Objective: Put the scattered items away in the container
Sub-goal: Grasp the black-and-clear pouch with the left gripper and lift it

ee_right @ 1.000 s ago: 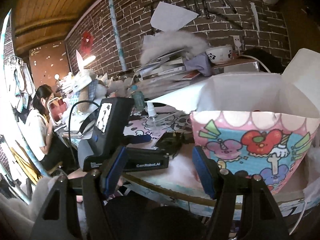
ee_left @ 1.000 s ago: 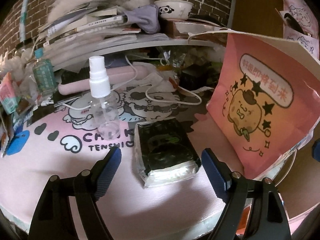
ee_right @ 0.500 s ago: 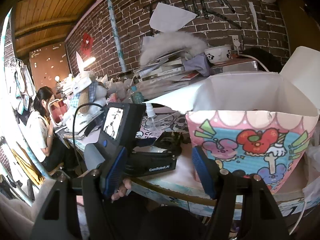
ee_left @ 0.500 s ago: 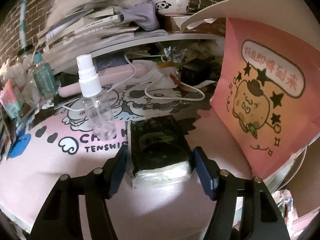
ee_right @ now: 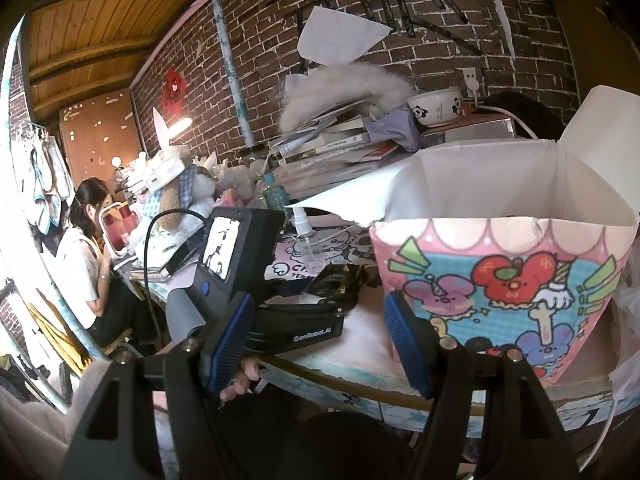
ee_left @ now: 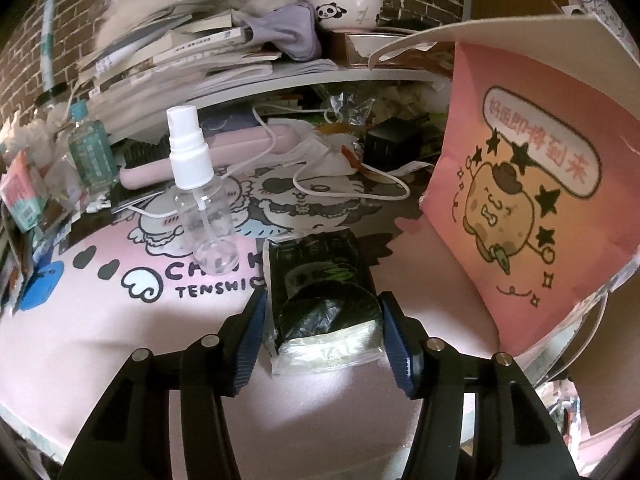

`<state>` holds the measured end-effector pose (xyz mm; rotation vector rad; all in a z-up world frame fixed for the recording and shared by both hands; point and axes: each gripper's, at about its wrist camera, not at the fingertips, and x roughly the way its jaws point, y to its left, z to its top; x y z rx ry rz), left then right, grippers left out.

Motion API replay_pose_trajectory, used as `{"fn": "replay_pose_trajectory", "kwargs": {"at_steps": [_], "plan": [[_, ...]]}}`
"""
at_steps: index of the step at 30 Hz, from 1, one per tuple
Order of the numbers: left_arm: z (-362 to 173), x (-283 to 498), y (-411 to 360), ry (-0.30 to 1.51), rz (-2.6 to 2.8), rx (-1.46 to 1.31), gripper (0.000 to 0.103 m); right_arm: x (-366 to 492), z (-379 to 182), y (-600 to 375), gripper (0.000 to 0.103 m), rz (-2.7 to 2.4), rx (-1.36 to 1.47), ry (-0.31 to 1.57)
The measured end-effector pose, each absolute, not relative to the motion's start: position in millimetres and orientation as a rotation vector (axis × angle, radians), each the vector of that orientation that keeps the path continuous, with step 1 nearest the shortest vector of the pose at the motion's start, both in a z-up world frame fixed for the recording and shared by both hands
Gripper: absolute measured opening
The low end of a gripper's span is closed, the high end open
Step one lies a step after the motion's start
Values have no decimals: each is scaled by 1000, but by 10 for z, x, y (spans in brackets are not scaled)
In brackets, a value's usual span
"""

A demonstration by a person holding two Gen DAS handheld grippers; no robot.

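left gripper (ee_left: 322, 322): low over the pink table mat, its two blue pads pressed against the left and right sides of a dark packet, so it is clamped on it; the grip looks set for lifting the packet toward the box.
dark packet (ee_left: 320, 280): a black foil pouch with a clear sealed edge nearest the camera, lying flat on the mat and caught between the pads, its far end reaching past the fingertips.
pink table mat (ee_left: 120, 320): a soft printed cover under everything, with cartoon figures and dark lettering.
spray bottle (ee_left: 200, 196): a clear, upright bottle with a white pump top, standing just beyond and to the left of the packet, apart from the gripper; judged to be another item waiting to be tidied.
pink box (ee_left: 532, 208): the open cardboard container, standing to the right of the packet, near but not touching, its flap raised so things can drop in from above.
right gripper (ee_right: 316, 336): held off the near table edge with its jaws apart and nothing between them, facing the front of the box; it seems to be waiting.
shelf clutter (ee_left: 208, 44): books, cloth and a panda bowl piled farthest back against a brick wall.
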<state>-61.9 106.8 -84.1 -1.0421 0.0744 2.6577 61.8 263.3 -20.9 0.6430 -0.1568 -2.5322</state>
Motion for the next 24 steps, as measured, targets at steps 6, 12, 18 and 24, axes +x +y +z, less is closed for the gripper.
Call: {"fn": "replay_pose_trajectory", "kwargs": {"at_steps": [6,12,18,24], "plan": [[-777,-578,1026,70,2669,-1020,50,626,-215,2604,65,-2521,655,-157],[-665,-529,944,68,2686,-989,50,611,-235,2509,65,-2502,678,-140],[-503,-454,876,104,2714,-928,50,541,-282,2425,65,-2481,699,-144],[-343,-383,770,102,2745,-885,50,482,-325,2321,65,-2461,714,-130]]}}
